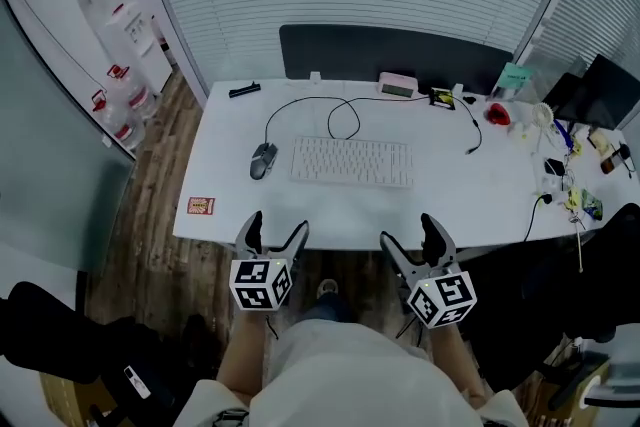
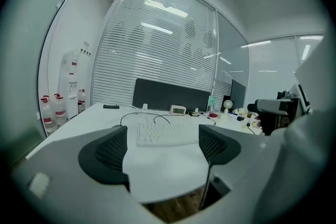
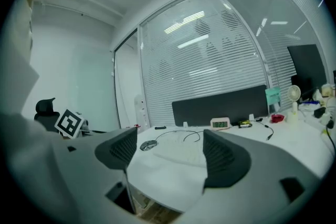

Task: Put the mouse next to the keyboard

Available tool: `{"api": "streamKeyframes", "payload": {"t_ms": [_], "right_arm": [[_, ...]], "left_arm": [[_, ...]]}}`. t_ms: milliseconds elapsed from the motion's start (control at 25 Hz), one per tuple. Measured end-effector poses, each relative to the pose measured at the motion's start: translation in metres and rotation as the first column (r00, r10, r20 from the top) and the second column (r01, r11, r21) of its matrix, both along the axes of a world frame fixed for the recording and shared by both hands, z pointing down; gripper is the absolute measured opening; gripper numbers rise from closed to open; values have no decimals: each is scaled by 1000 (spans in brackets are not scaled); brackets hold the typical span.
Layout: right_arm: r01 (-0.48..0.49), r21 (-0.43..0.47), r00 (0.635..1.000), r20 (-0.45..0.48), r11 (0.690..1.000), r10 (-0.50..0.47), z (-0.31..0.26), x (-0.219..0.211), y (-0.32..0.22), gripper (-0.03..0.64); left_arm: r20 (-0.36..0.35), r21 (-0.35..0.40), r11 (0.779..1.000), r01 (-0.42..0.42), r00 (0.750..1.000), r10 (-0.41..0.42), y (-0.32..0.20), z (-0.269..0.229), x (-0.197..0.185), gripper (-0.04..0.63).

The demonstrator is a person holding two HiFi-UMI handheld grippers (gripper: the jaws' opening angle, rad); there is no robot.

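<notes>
A grey wired mouse (image 1: pixel 263 159) lies on the white desk (image 1: pixel 460 200), just left of a white keyboard (image 1: pixel 352 161). Its black cable loops back across the desk. Both grippers hang at the desk's near edge, below the tabletop. My left gripper (image 1: pixel 276 237) is open with nothing between its jaws, and so is my right gripper (image 1: pixel 408 240). In the right gripper view the mouse (image 3: pixel 148 145) and keyboard (image 3: pixel 181 153) show beyond the open jaws (image 3: pixel 169 155). The left gripper view shows the keyboard (image 2: pixel 167 132) between its open jaws (image 2: pixel 164 150); one jaw hides the mouse.
A dark partition (image 1: pixel 395 55) lines the desk's back edge, with a small clock (image 1: pixel 397 86) in front. Cables, a small fan and clutter fill the right end (image 1: pixel 560 155). A red card (image 1: pixel 201 206) lies at the near left corner. Water bottles (image 1: pixel 122 105) stand on the floor left.
</notes>
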State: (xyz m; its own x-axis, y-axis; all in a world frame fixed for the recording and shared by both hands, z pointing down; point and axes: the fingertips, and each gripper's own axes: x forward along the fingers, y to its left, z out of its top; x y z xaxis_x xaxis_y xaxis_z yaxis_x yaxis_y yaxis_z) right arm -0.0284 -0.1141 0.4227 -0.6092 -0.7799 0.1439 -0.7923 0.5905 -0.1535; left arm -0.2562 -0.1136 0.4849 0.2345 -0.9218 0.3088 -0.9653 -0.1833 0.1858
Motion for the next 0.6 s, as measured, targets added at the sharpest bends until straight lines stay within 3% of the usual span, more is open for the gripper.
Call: {"api": "streamKeyframes", "payload": {"t_ms": [600], "right_arm": [[1,-51,1000,-10,999,-2,18,-36,-101,370]], "left_arm": [[99,-125,991,46,995,-33,-140,66,-79,411]]}}
